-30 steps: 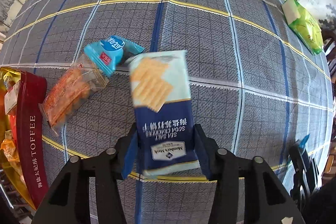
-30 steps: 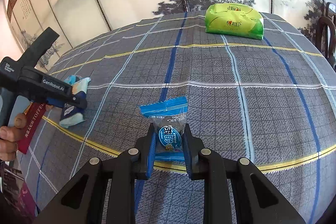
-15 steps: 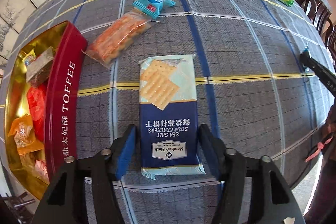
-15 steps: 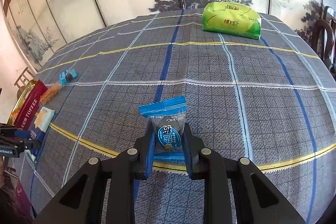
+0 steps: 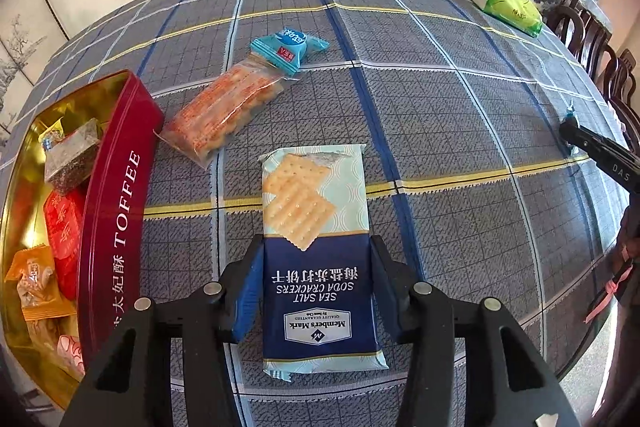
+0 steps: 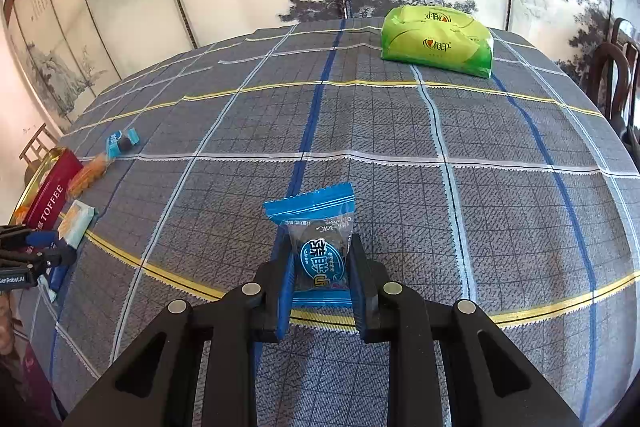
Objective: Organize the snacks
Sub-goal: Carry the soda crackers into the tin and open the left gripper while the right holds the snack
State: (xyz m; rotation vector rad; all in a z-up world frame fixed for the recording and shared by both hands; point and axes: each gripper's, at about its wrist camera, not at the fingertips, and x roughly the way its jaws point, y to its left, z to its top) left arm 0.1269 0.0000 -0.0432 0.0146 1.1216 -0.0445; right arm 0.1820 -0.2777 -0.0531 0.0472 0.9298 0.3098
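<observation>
Snacks: two loose at 11 o'clock | left tool (image 5: 316,291) jaws just closed, seemingly pinching cracker pack (image 5: 318,259) | right tool (image 6: 320,277) clamps candy (image 6: 318,259) | bench (image 6: 500,195) bare at 1 o'clock

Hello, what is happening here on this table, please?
A person is sorting snacks with a claw in each hand. The left claw has just closed on a cracker pack lying on the cloth beside the red tin, which already holds some sweets. The right claw grips a small blue candy. An orange biscuit pack lies outside the tin.
</observation>
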